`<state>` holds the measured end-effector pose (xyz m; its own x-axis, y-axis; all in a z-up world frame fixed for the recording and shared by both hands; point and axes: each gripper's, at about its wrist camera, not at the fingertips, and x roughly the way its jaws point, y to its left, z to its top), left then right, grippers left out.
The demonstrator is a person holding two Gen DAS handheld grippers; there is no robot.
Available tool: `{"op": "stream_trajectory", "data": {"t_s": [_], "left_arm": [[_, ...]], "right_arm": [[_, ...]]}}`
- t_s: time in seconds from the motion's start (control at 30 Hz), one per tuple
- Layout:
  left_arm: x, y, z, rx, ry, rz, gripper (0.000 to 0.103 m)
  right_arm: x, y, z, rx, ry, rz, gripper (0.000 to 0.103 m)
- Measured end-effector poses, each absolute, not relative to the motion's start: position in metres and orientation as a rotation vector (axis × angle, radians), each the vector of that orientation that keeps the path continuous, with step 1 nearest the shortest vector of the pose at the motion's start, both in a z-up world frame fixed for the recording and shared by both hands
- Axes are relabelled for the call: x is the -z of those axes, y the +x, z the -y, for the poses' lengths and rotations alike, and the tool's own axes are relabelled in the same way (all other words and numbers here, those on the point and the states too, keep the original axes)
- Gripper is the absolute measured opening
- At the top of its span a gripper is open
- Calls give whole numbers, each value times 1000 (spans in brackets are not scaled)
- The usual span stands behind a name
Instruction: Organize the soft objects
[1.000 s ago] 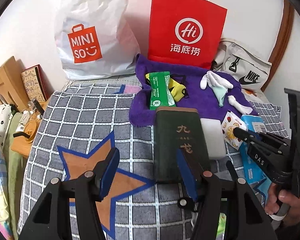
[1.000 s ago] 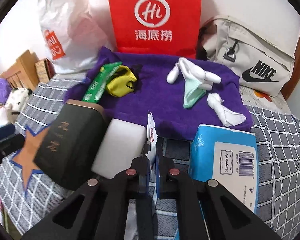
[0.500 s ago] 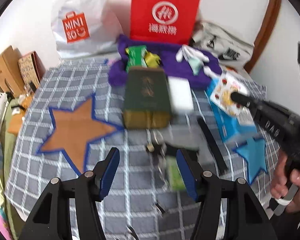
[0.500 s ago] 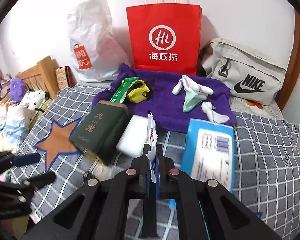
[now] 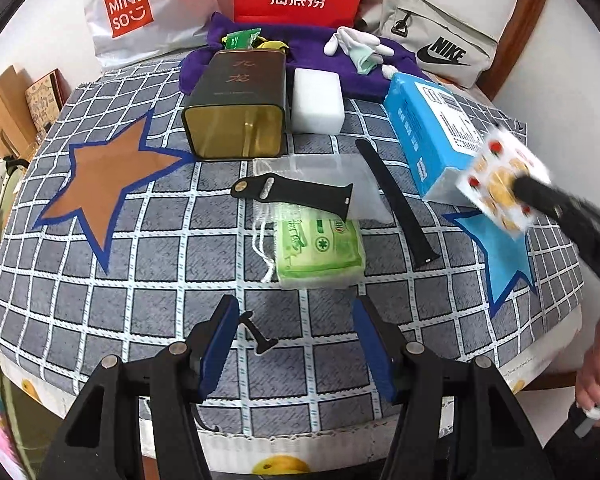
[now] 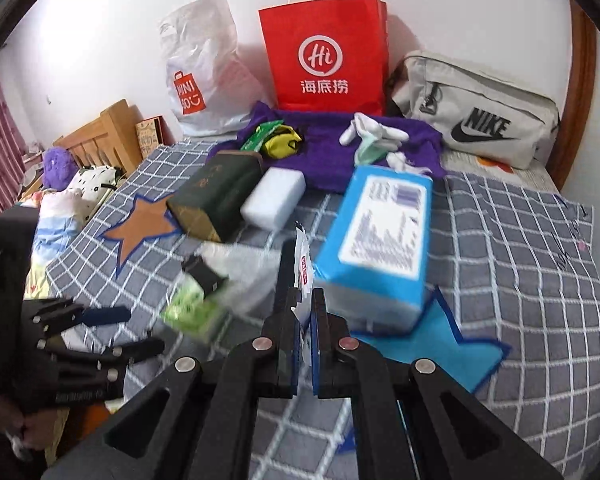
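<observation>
**Packet in transit, left tool idle**

Left wrist view. The left gripper is spread wide with nothing between its blue pads, held above the near edge of the checked cover. Ahead of it lies a green tissue pack, partly under a clear pouch and a black strap. A second strap lies to the right. Beyond stand a dark tin, a white block and a blue tissue box. At the right edge the right gripper carries a small printed packet in the air, clear of the cover and beside the box.

Right wrist view. The right gripper is pressed together on the packet, seen edge-on and rising from the fingers. The purple towel lies at the back, bearing white gloves, a yellow item and a green pack. The foreground is blurred.

Judgement. The step in hand appears to be carrying the packet to a sorting spot; the towel, already holding soft goods, is the likely place. The next move calls for a forward reach over the box and a release onto bare towel. The green tissue pack is a fair next target for the left gripper, though the strap and pouch overlie it.
</observation>
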<state>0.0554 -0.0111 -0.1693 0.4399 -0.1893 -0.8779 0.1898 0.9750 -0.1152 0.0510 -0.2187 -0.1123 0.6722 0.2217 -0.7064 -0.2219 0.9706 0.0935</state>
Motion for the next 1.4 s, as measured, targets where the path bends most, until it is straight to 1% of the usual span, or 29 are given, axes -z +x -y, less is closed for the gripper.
{"op": "stream_trajectory", "data": {"t_s": [0.03,0.13,0.37,0.53,0.8,0.83,0.9,0.93,1.07,1.13,1.17,1.2,1.27,1.3,1.37,1.4], "left_arm": [[169,55,12,240,-5,-1084,57],[168,57,12,248,-30,-1065,62],[178,75,5,287,-138,-1071,62],[178,97,0,286,-189,-1037,62],[186,127,18,311,-161,-1019,62],[189,130,20,314,-150,-1025,63],[193,132,24,315,-134,-1020,71],[195,134,26,312,-119,-1016,72],[196,135,27,308,-100,-997,72],[196,135,21,317,-131,-999,70],[195,134,17,317,-145,-997,64],[195,133,13,308,-154,-994,55],[196,131,3,297,-179,-999,51],[197,130,0,304,-191,-1000,44],[197,127,-7,315,-210,-996,38],[197,125,-9,317,-215,-992,32]], "right_arm": [[113,47,222,-255,1,-797,4],[117,34,229,-275,0,-809,4],[142,29,245,-268,20,-850,4],[150,32,250,-275,50,-855,4],[164,44,261,-276,76,-884,4],[166,45,263,-274,83,-885,4],[167,46,266,-278,92,-888,4],[168,47,266,-278,94,-890,4],[171,50,267,-285,102,-895,4],[172,50,267,-285,101,-897,4],[172,50,267,-283,100,-897,4],[172,51,267,-282,100,-897,4],[173,50,268,-282,106,-895,4],[173,50,268,-281,109,-895,4],[173,50,269,-280,109,-895,4],[173,50,268,-279,108,-895,4]]}}
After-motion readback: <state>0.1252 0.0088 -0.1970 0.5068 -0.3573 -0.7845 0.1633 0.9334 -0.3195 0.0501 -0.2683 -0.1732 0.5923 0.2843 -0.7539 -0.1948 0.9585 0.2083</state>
